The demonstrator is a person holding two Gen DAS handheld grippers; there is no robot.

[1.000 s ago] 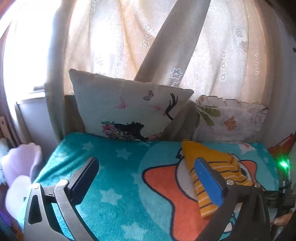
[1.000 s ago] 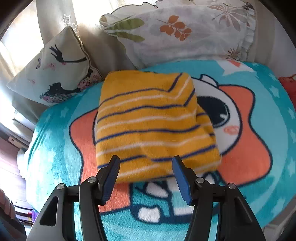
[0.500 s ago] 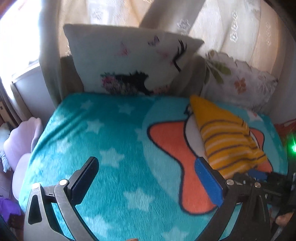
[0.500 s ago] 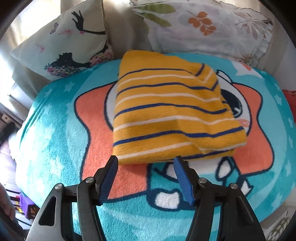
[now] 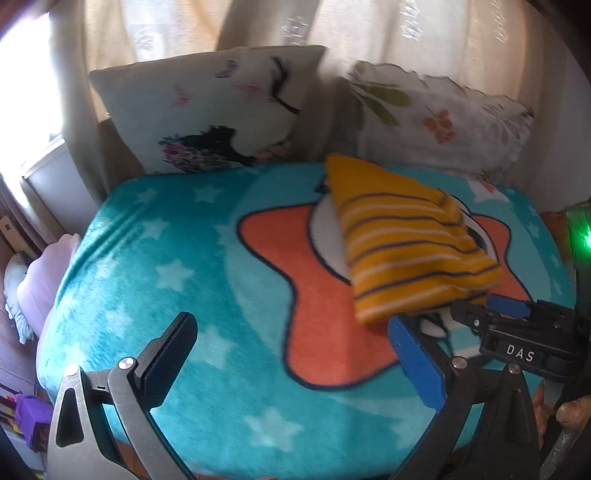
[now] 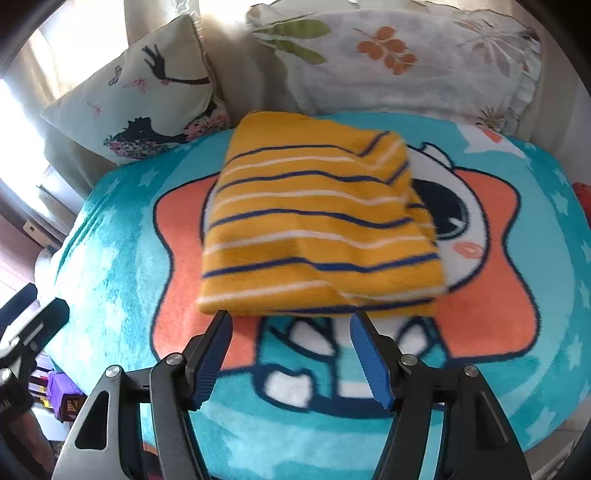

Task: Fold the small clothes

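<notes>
We hold the right gripper (image 6: 290, 354) just short of the near edge of a folded yellow top (image 6: 317, 221) with blue and white stripes; its jaws have just been opening, they stand apart with nothing between them, and the blue pads (image 6: 369, 365) are clear of the cloth. The top lies flat in a neat rectangle on a turquoise blanket (image 6: 110, 258) printed with white stars and an orange cartoon star figure, and it covers part of that figure's face, leaving one large dark eye showing at its right side. It sits toward the far right part of the bed, with its far edge close to two pillows: a cream pillow (image 6: 147, 99) with a black silhouette and butterflies on the far left, and a white pillow (image 6: 406, 55) with orange and green leaves on the far right. Our left gripper (image 5: 291, 354) is over the near left part of the blanket, well to the left of the top, its jaws wide apart and holding nothing. In the left wrist view the right gripper's black body shows at the near right, its tips beside the top's near corner. Pale curtains (image 5: 332, 29) hang behind the pillows.
</notes>
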